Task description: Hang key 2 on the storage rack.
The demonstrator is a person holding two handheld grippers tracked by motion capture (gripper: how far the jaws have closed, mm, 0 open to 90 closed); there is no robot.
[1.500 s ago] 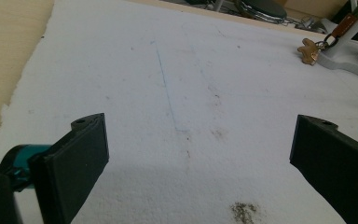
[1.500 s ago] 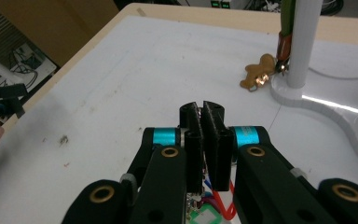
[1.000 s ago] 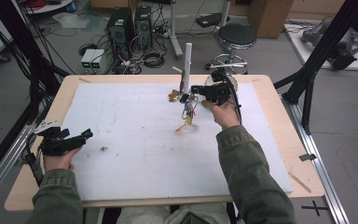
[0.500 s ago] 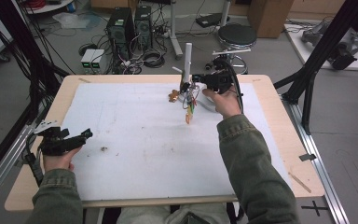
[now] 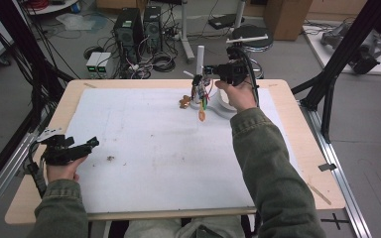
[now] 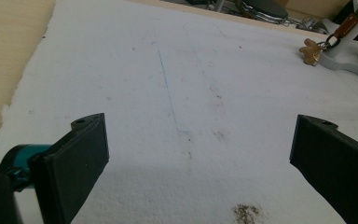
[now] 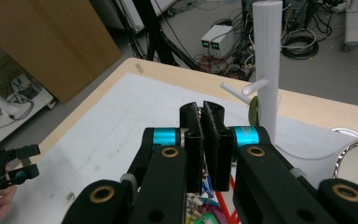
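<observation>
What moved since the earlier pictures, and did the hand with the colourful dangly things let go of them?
The right gripper carried the colourful bunch of keychains away from the person, up toward the white peg stand at the table's far edge. It has not let go: its jaws are closed with the bunch hanging below. The left gripper stayed open near the left edge, and the brown charm by the stand's base stayed put.

Place: lab or workshop | Evidence: wooden table [image 5: 297, 148] under a white mat [image 5: 168, 148], ringed by black frame struts [image 5: 337, 64] | Floor: computer towers [image 5: 139, 25], cable tangles [image 5: 158, 59], power units [image 5: 98, 62], stool [image 5: 248, 33], cardboard boxes [image 5: 287, 17]
</observation>
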